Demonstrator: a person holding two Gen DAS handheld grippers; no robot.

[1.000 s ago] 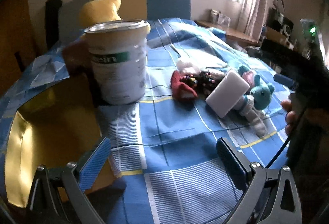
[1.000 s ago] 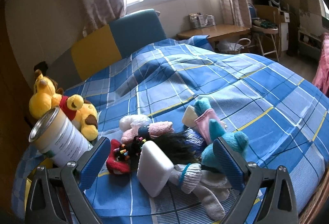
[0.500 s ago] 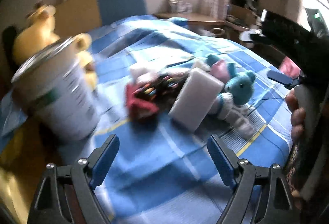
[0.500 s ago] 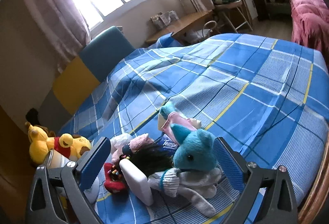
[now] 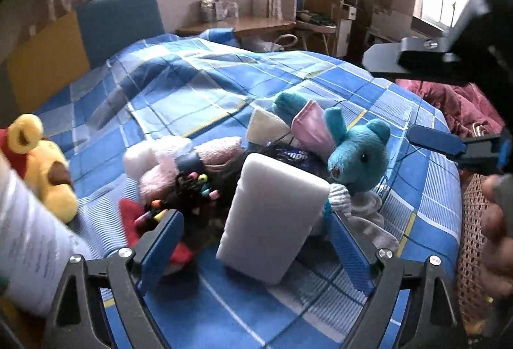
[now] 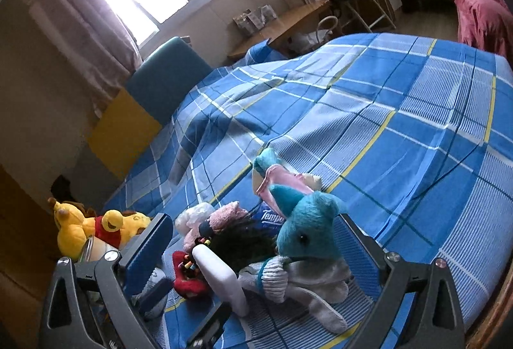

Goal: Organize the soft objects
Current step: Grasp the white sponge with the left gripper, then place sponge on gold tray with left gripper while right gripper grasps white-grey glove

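The left gripper [image 5: 256,240] gapes wide, the sponge [image 5: 272,220] between its fingers, long axis running away. The right gripper [image 6: 256,249], also open, frames the blue toy [image 6: 307,236].

The left wrist view is taken low and close, facing the white block [image 5: 272,217] across the bed [image 5: 198,86]. The right wrist view is set higher, tilted, looking down. The blue plush [image 5: 359,156] [image 6: 307,233] and block [image 6: 221,278] are shared.
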